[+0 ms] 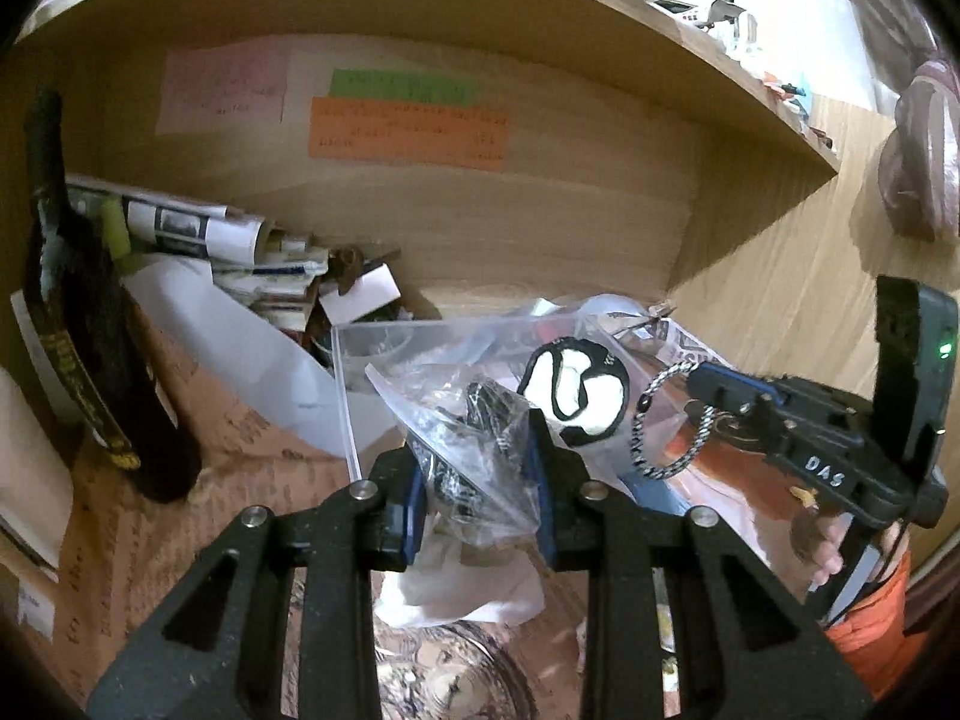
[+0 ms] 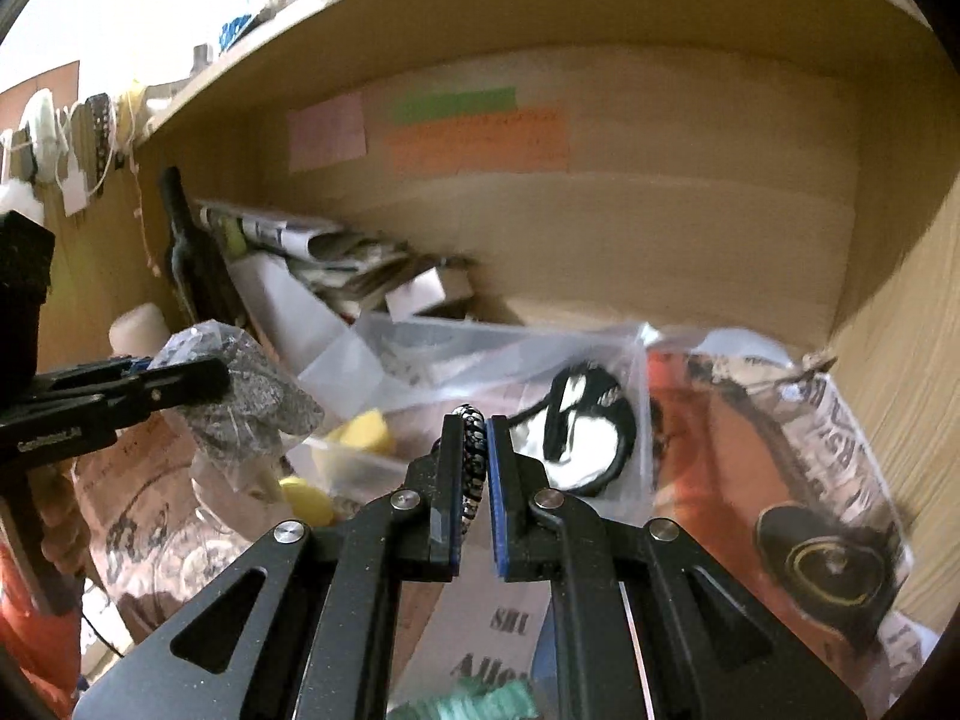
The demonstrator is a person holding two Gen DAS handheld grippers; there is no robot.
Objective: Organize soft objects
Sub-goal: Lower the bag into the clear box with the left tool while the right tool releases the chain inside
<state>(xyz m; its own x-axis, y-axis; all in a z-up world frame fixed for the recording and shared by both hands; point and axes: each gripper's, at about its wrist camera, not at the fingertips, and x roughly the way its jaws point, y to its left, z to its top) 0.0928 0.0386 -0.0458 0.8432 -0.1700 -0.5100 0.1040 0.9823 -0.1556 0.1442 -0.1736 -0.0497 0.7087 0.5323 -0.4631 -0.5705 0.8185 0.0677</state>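
Note:
My left gripper is shut on a clear plastic bag with dark crumpled stuff inside; it shows at the left of the right wrist view. My right gripper is shut on a black-and-white braided cord loop; in the left wrist view the loop hangs from its tip. A black-and-white round soft patch lies inside a clear bag between both grippers; it also shows in the right wrist view.
A wooden shelf cubby surrounds everything. A dark bottle, rolled newspapers and boxes fill the left back. Yellow sponges sit in a clear box. An orange printed bag lies at the right. Coloured notes stick on the back wall.

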